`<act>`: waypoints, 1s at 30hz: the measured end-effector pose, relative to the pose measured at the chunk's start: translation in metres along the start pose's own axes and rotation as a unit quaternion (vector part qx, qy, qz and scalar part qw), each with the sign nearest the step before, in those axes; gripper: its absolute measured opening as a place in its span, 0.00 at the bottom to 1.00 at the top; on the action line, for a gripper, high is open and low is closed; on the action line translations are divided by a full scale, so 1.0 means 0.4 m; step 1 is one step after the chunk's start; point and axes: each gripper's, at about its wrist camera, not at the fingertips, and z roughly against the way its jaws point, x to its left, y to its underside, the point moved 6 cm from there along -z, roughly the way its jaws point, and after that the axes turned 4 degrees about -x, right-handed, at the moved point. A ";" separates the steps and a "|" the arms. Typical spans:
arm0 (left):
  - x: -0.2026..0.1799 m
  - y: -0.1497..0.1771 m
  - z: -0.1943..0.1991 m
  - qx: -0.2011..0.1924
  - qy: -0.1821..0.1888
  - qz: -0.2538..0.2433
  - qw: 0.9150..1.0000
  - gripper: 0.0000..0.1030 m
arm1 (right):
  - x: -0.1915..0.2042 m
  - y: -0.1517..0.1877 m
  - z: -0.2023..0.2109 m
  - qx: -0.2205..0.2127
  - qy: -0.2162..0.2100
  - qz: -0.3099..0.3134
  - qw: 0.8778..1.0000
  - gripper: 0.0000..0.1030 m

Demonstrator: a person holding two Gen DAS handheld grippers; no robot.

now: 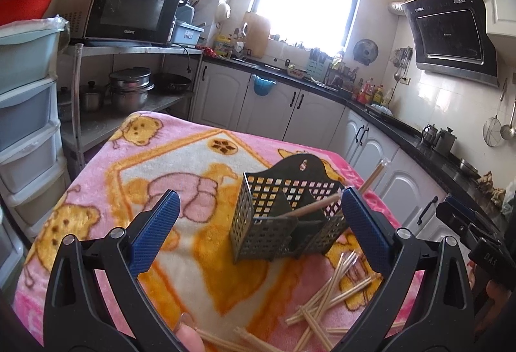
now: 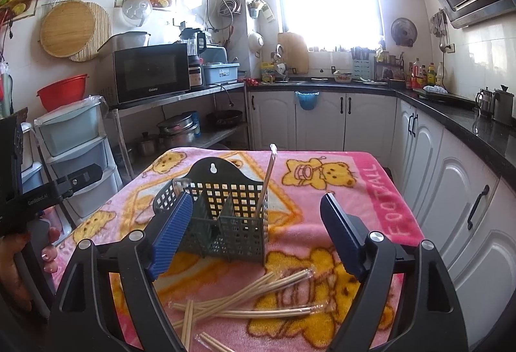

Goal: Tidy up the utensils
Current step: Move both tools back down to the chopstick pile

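A dark perforated utensil basket [image 1: 283, 223] stands upright on the pink bear blanket [image 1: 129, 190], with a hanging tab at its back. One wrapped pair of chopsticks [image 1: 322, 203] leans out of it to the right. Several loose wrapped chopsticks [image 1: 329, 297] lie scattered on the blanket in front of it. My left gripper [image 1: 259, 192] is open wide just short of the basket, with nothing between its blue pads. In the right wrist view the basket [image 2: 225, 223] holds the upright chopsticks [image 2: 268, 178]. My right gripper [image 2: 256, 195] is open and empty above the loose chopsticks [image 2: 258, 297].
The blanket-covered table ends at its far edge [image 2: 264, 152], close to white cabinets [image 2: 322, 123]. To the left are a metal shelf with a microwave [image 2: 151, 74] and pots, and plastic drawers [image 2: 77, 145]. A black counter [image 2: 467, 116] runs along the right. A hand [image 2: 19, 255] holds the left gripper's body.
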 end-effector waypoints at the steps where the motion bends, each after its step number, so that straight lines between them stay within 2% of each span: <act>1: 0.001 0.005 0.002 0.002 0.000 0.000 1.000 0.90 | 0.002 0.004 0.003 0.000 0.000 0.000 1.000 0.77; 17: -0.016 0.123 0.013 0.043 0.006 -0.016 0.999 0.90 | 0.023 0.076 0.028 0.025 0.003 0.012 1.000 0.77; 30: -0.039 0.225 0.014 0.088 0.022 -0.024 0.996 0.90 | 0.014 0.158 0.031 0.062 0.007 0.014 0.998 0.77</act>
